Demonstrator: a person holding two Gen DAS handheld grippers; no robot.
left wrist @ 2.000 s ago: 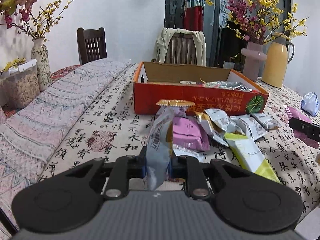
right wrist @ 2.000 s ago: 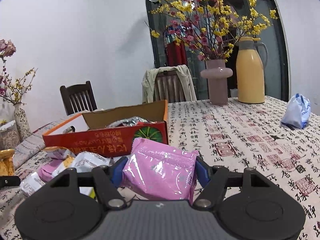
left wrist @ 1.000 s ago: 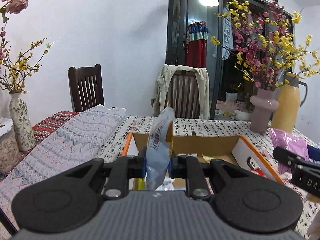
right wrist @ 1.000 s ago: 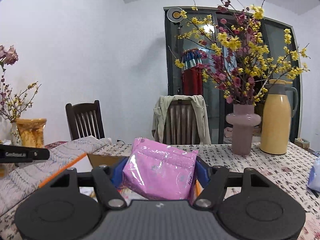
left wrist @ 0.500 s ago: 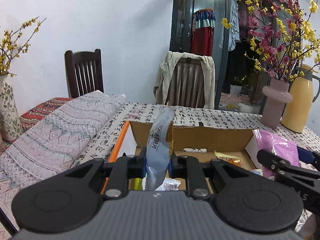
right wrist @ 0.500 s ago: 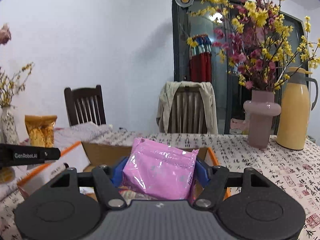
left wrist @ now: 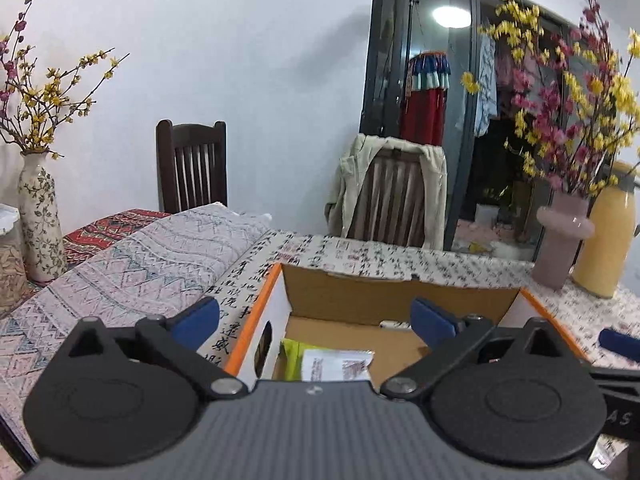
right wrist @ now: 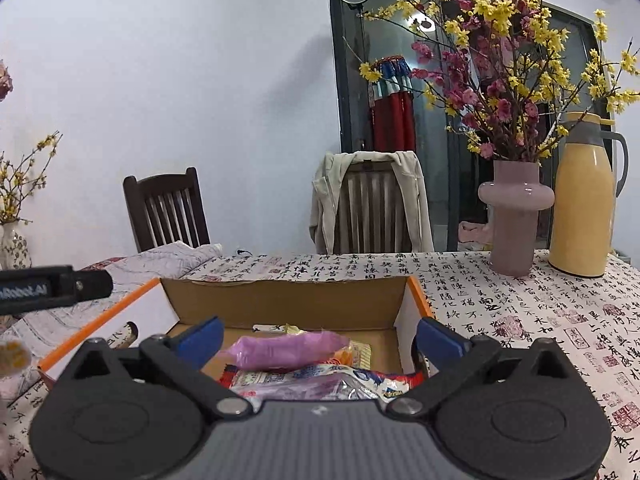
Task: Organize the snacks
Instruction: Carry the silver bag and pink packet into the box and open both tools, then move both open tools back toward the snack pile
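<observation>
An orange cardboard box (left wrist: 400,300) stands open on the script-print tablecloth. My left gripper (left wrist: 315,320) hovers over its left end, jaws opening wide with nothing between them; a green packet (left wrist: 291,354) and a white packet (left wrist: 336,364) lie on the box floor below. My right gripper (right wrist: 320,340) is over the same box (right wrist: 280,300), jaws also opening. The pink packet (right wrist: 286,348) lies loose in the box between its fingers, clear of both pads, on a red-and-white packet (right wrist: 320,380). The left gripper's finger (right wrist: 56,284) shows at the left, a blurred golden packet (right wrist: 14,356) beneath it.
A pink vase of flowering branches (right wrist: 516,224) and a yellow thermos jug (right wrist: 584,208) stand behind the box to the right. A folded patterned blanket (left wrist: 120,280) and a ceramic vase (left wrist: 40,220) are to the left. Two chairs stand behind the table.
Both grippers have opened. The silver-blue packet has left the left gripper, and the pink packet has dropped from the right gripper into the box. Both hands sank slightly toward the box.
</observation>
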